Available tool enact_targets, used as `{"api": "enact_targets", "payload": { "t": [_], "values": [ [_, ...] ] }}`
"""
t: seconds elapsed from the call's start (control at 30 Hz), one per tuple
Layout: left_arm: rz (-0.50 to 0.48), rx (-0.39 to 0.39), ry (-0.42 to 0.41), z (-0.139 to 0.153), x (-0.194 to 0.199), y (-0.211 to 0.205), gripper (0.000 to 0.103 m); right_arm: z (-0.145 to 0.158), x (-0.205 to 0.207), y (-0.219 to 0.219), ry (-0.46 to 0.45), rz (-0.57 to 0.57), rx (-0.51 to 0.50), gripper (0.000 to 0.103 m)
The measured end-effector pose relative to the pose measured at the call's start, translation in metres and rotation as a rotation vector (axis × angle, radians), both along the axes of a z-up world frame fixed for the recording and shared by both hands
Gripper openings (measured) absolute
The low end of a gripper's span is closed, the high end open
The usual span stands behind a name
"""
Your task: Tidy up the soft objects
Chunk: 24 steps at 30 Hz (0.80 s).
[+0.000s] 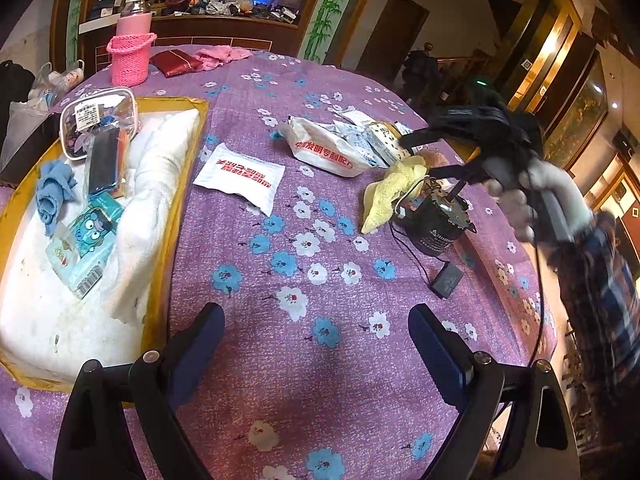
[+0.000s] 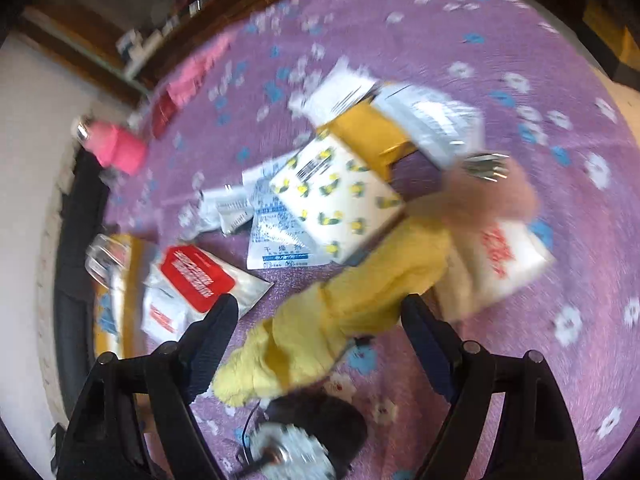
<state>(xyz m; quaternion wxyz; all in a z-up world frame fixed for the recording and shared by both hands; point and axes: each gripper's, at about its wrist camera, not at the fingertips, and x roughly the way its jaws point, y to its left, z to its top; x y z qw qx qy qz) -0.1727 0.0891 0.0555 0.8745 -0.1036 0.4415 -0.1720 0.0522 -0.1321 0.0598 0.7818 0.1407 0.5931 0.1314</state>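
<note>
A yellow cloth (image 1: 394,190) lies crumpled on the purple flowered tablecloth (image 1: 280,240) beside a black motor (image 1: 434,220). In the right wrist view the yellow cloth (image 2: 344,312) lies just ahead of and between the open fingers of my right gripper (image 2: 320,320), above the motor (image 2: 304,440). My right gripper (image 1: 432,152) hovers open over the cloth and motor. My left gripper (image 1: 316,332) is open and empty above the cloth-covered table. A yellow-rimmed tray with a white cushion (image 1: 60,300) at left holds a blue cloth (image 1: 54,192) and soft packets.
White soft packets (image 1: 240,178) and a pile of bags (image 1: 340,148) lie mid-table. A pink knitted basket with a bottle (image 1: 130,56), a red pouch (image 1: 176,62) and a pink cloth (image 1: 220,56) sit at the far edge. A small black adapter (image 1: 446,280) is wired to the motor.
</note>
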Motion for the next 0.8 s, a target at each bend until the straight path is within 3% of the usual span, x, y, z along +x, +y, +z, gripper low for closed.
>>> {"api": "enact_targets", "payload": {
  "t": [0.03,0.07,0.1,0.13,0.27,0.53,0.63,0.73,0.8],
  "values": [
    [0.002,-0.001,-0.001,0.000,-0.001,0.002,0.095,-0.002,0.002,0.007,0.014,0.023,-0.021,0.074],
    [0.006,-0.004,-0.002,0.000,-0.002,0.005,0.095,-0.006,0.005,0.020,0.041,0.060,-0.056,0.054],
    [0.008,-0.006,-0.002,0.001,-0.003,0.007,0.095,-0.009,0.005,0.030,0.066,0.084,-0.074,0.043],
    [0.012,-0.008,-0.004,0.001,-0.004,0.010,0.095,-0.011,0.004,0.035,0.078,0.098,-0.067,0.038],
    [0.037,-0.023,-0.016,0.002,-0.006,0.025,0.095,-0.002,-0.011,0.059,0.055,0.151,-0.025,0.037],
    [0.032,-0.057,-0.015,0.002,-0.007,0.027,0.095,0.010,-0.052,0.121,0.156,0.428,0.249,0.045],
    [0.022,-0.044,-0.019,0.005,-0.008,0.023,0.095,0.036,-0.063,0.116,0.063,0.456,0.270,0.049],
    [0.010,-0.028,-0.026,0.009,-0.003,0.017,0.095,0.063,-0.068,0.077,-0.093,0.346,0.203,0.060],
    [0.003,-0.001,-0.041,0.013,0.004,0.010,0.095,0.069,-0.067,0.057,-0.140,0.286,0.183,0.060]
  ]
}}
